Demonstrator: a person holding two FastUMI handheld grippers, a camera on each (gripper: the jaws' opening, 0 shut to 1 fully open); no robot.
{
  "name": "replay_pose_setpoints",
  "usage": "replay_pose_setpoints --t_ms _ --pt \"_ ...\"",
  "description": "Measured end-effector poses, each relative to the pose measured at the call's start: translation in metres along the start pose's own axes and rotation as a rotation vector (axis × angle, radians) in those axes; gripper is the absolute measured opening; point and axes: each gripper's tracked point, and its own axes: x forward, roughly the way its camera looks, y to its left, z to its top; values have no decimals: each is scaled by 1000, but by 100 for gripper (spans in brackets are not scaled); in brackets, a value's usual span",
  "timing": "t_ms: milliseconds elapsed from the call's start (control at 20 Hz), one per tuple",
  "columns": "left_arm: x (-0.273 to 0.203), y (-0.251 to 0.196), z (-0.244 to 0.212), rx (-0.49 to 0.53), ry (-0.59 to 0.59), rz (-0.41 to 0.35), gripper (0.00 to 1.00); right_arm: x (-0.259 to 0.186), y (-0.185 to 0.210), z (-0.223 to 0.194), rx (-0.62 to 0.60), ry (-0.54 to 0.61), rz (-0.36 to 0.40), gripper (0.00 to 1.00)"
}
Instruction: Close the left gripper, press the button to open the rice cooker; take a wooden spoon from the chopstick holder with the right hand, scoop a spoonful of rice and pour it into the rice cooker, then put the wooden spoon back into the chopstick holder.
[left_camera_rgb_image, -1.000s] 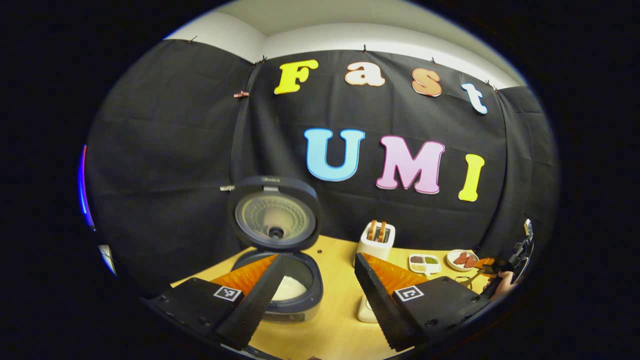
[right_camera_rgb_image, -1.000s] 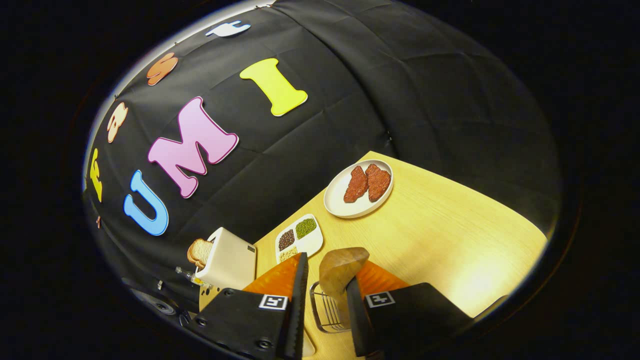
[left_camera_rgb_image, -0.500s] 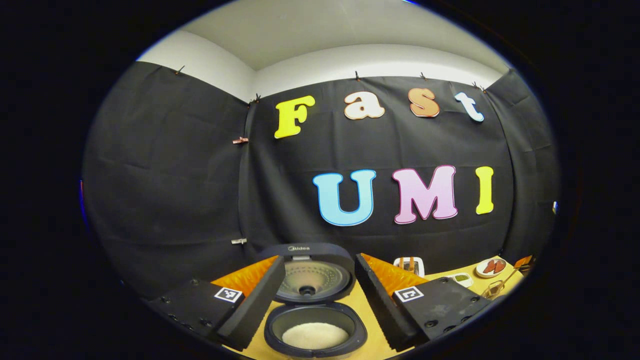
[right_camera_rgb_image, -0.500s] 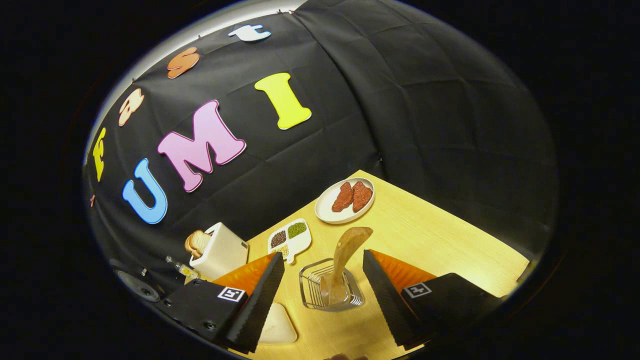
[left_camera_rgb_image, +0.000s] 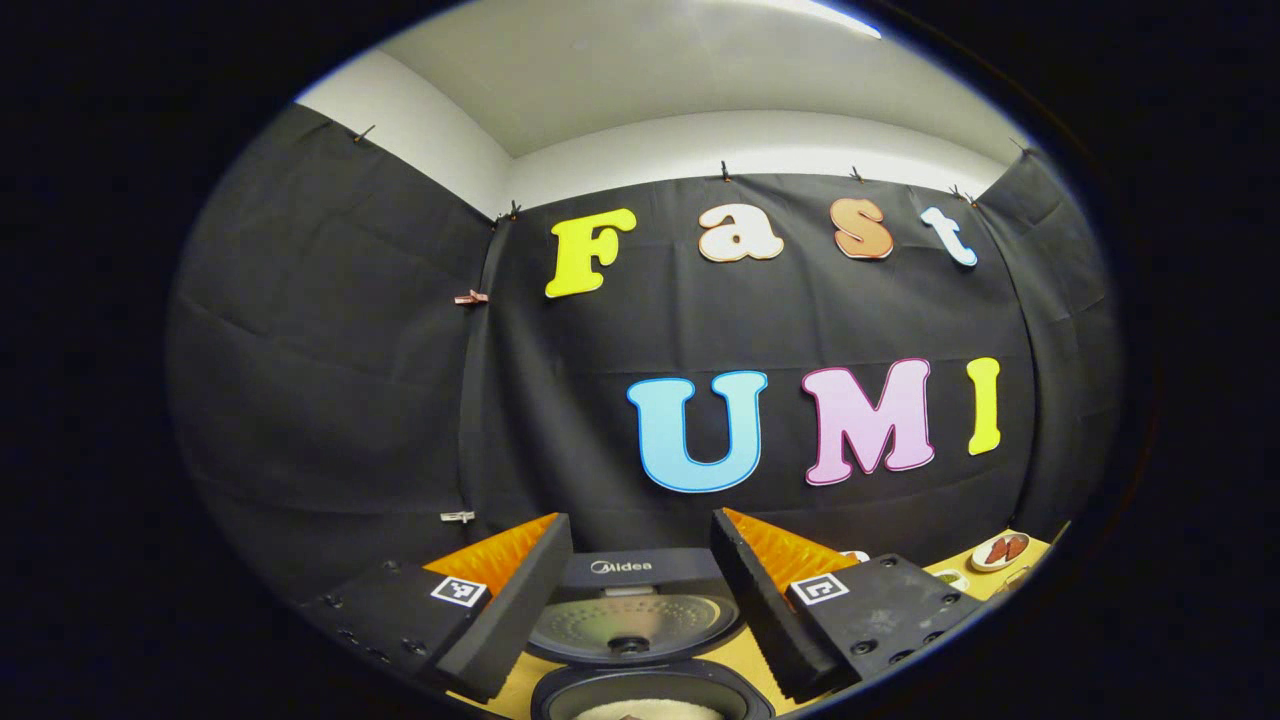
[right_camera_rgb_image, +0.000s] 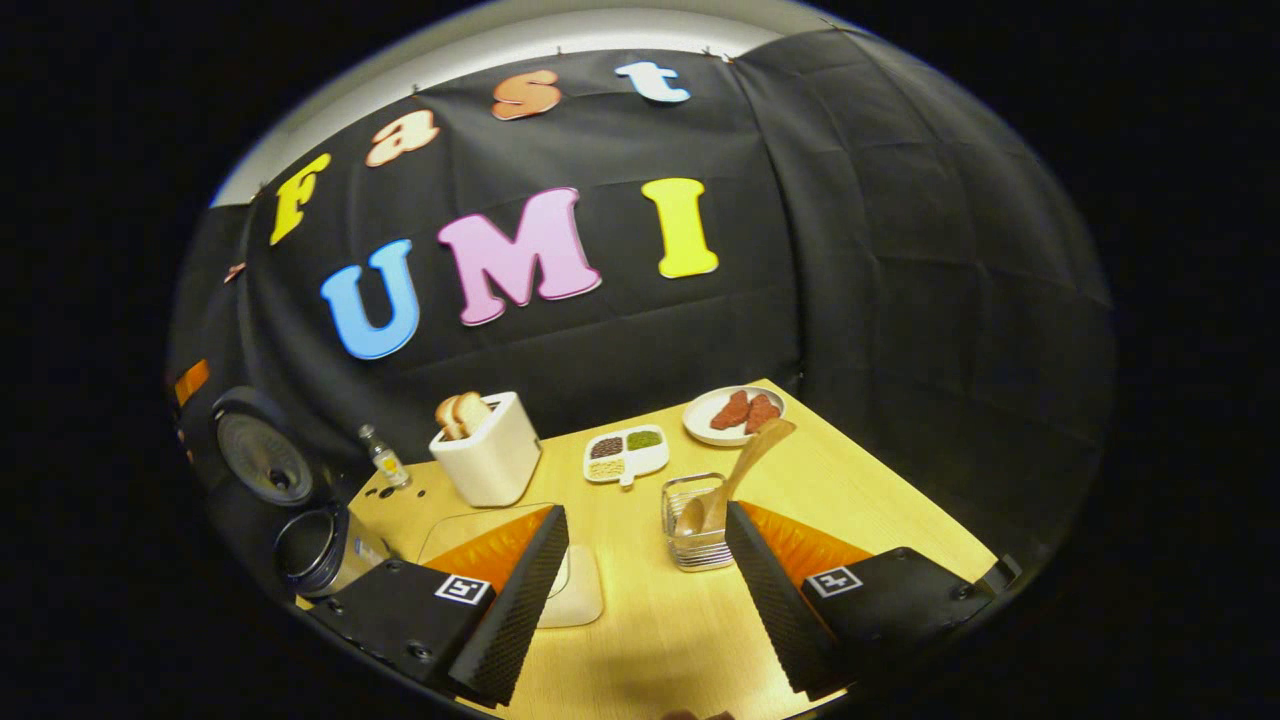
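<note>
Beyond my right gripper (right_camera_rgb_image: 645, 590), fingers spread w/ nothing held, the spoon (right_camera_rgb_image: 735, 475) leans in the holder (right_camera_rgb_image: 692, 525). Left gripper (left_camera_rgb_image: 640, 600) also spread, empty, cooker (left_camera_rgb_image: 640, 620) lid up. Job looks finished; I'd retreat w/o knocking the handle.

Hand-held gripper (left_camera_rgb_image: 640, 600) gapes before the lid-up rice cooker (left_camera_rgb_image: 640, 640).

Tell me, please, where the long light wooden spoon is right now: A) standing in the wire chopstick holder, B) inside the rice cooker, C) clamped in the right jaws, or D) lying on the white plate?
A: the long light wooden spoon leans in the wire chopstick holder, with the right gripper open and apart from it.
</note>
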Motion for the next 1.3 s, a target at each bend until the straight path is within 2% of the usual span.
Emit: replay_pose_setpoints --t_ms 250,450,550,800,950,1100,1300 --pt "46 8 -20 27 18 -29 94 -40 52 2 -124 -20 99 99" --pt "62 16 -47 42 99 -7 93 -49 61 4 -149 -31 104 99" --pt "58 12 -46 41 112 -2 99 -47 61 1 -135 -20 99 99" --pt "9 6 -56 10 248 20 100 -35 59 -7 -76 38 123 99" --pt "-24 -1 -69 -23 339 17 100 -30 62 -13 -100 62 162 99" --pt "-55 -8 -86 -29 401 16 100 -29 65 -19 -99 79 211 99" --pt "-93 -14 -121 -38 494 57 100 -30 54 -36 -88 141 243 99"
